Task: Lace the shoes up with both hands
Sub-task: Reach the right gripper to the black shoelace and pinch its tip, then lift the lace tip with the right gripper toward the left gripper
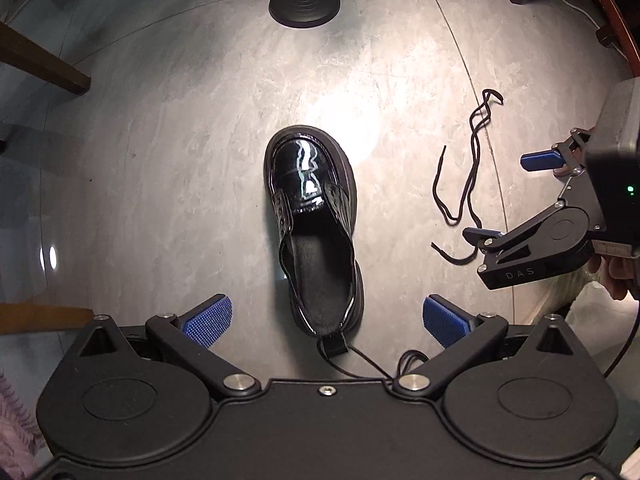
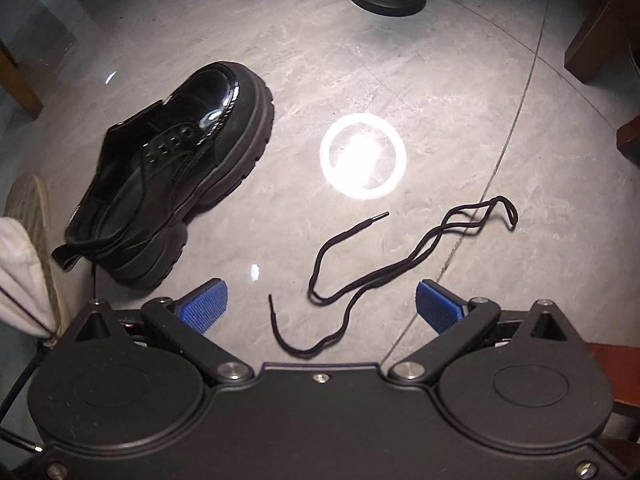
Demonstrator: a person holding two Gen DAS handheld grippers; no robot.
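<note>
Black shoe and its loose lace on the floor

My shiny black shoe (image 1: 314, 220) stands upright, toe pointing away from me, its holes empty. The thin black lace (image 2: 404, 268) lies in wiggly loops to its right, not touching it.

At frame centre a glossy black shoe (image 1: 314, 232) stands unlaced on the grey floor (image 1: 180, 140), heel toward the gaping left tongs (image 1: 327, 322) below, while a loose black lace (image 1: 468, 184) lies at right beside the spread right tongs (image 1: 508, 196).
</note>
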